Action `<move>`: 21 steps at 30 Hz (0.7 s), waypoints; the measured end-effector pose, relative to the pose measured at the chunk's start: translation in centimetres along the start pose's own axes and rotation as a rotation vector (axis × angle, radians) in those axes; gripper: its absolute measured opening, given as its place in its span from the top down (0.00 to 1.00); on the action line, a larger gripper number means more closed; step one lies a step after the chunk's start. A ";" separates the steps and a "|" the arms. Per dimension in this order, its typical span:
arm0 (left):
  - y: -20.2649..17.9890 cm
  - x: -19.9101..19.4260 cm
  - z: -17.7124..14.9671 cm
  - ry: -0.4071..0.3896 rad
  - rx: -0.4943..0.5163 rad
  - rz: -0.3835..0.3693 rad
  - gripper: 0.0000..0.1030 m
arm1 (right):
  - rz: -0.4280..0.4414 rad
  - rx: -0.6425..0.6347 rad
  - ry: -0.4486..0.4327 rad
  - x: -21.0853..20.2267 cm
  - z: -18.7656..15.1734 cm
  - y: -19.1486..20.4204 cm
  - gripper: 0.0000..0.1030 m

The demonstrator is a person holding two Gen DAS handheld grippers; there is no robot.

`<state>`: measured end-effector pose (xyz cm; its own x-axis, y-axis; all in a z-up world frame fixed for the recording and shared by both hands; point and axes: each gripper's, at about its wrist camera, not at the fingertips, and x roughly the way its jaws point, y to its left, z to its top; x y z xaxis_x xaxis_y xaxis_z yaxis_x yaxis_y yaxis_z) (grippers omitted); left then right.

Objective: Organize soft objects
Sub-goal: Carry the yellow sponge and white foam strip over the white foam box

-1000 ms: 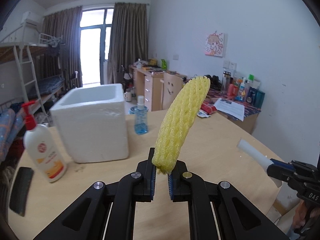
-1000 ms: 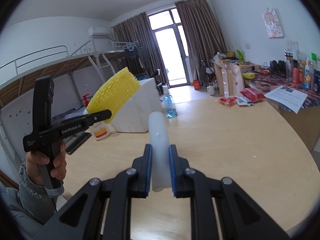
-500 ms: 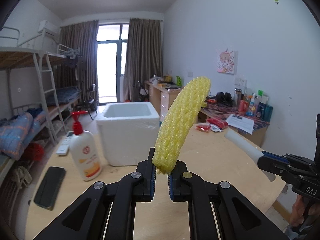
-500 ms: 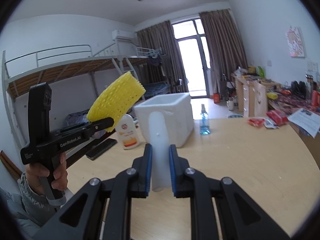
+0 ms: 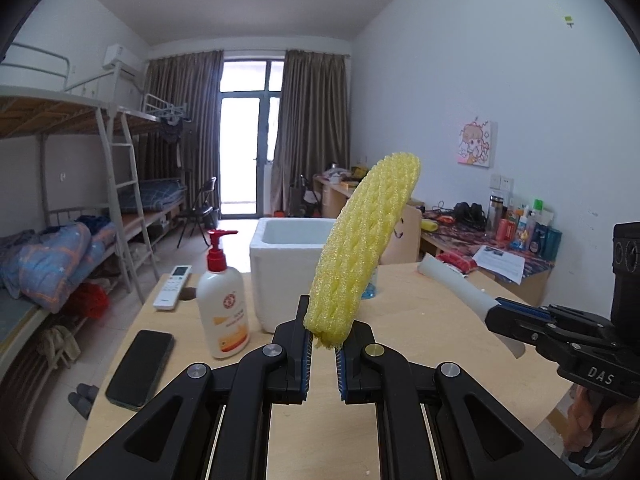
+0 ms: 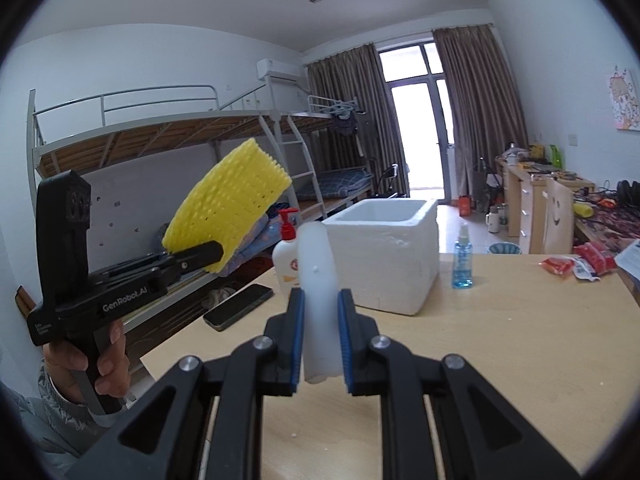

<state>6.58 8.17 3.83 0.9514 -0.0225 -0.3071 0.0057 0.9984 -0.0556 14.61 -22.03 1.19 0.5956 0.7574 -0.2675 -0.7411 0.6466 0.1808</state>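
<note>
My left gripper [image 5: 323, 346] is shut on the lower end of a yellow foam net sleeve [image 5: 362, 248], which sticks up and leans right above the wooden table [image 5: 432, 312]. The right gripper [image 6: 321, 344] is shut on a white foam tube [image 6: 318, 280] that stands up between its blue pads. An open white foam box [image 6: 394, 256] stands on the table beyond both grippers. In the right wrist view the left gripper [image 6: 200, 254] shows at the left with the yellow sleeve [image 6: 230, 200], held by a hand. In the left wrist view the right gripper [image 5: 500, 314] with the white tube [image 5: 456, 286] shows at the right.
A lotion pump bottle [image 5: 222, 300], a black phone [image 5: 140, 366] and a white remote [image 5: 172, 286] lie left of the box. A blue spray bottle [image 6: 462, 256] stands right of it, with red packets [image 6: 576, 262] farther right. Bunk beds [image 6: 200, 136] line the left wall, a cluttered desk [image 5: 492, 240] the right.
Both grippers have drawn back from the box and swung in view, each keeping its hold. The box looks smaller and farther, and the phone and remote have come into the left wrist view.
</note>
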 end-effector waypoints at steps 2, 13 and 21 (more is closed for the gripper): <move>0.5 0.1 0.0 0.001 -0.007 0.018 0.90 | -0.009 -0.003 0.001 0.4 0.1 0.5 0.81; 1.8 0.6 0.8 -0.002 -0.008 0.024 0.90 | -0.008 -0.024 0.015 1.9 1.7 1.9 0.81; 2.4 2.1 2.3 0.012 -0.021 0.014 0.90 | -0.010 -0.048 0.020 2.9 3.1 2.1 0.81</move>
<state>9.27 10.68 5.23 0.9476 -0.0090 -0.3193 -0.0146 0.9973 -0.0714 15.71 -18.24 3.71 0.5968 0.7488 -0.2884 -0.7497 0.6485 0.1323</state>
